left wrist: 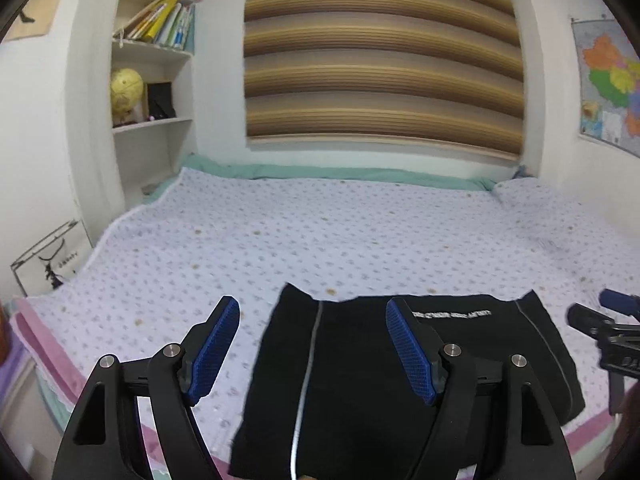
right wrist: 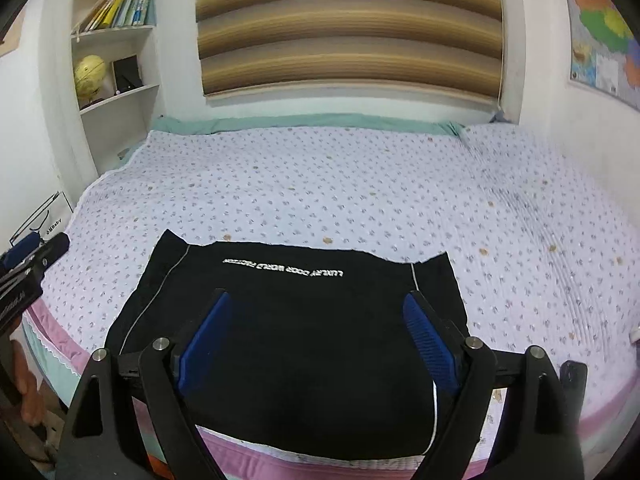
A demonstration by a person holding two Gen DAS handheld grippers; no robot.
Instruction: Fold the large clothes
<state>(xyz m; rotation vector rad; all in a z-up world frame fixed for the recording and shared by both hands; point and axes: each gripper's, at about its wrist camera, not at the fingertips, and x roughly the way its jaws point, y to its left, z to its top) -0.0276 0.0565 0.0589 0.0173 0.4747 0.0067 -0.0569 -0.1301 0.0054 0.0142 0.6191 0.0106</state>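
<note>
A black garment point(left wrist: 360, 376) with thin white side stripes and white lettering lies folded flat at the near edge of the bed; it also shows in the right wrist view point(right wrist: 304, 320). My left gripper point(left wrist: 312, 352) is open and empty, held above the garment's left part. My right gripper point(right wrist: 316, 340) is open and empty, held above the garment's near middle. The right gripper shows at the right edge of the left wrist view point(left wrist: 608, 328), and the left gripper at the left edge of the right wrist view point(right wrist: 28, 264).
The bed point(right wrist: 360, 184) has a pale floral cover, pink near edge and green far border. A white bookshelf point(left wrist: 152, 80) with books and a yellow globe stands far left. A striped blind point(left wrist: 380, 52) hangs behind the bed. A map point(left wrist: 608, 80) hangs right.
</note>
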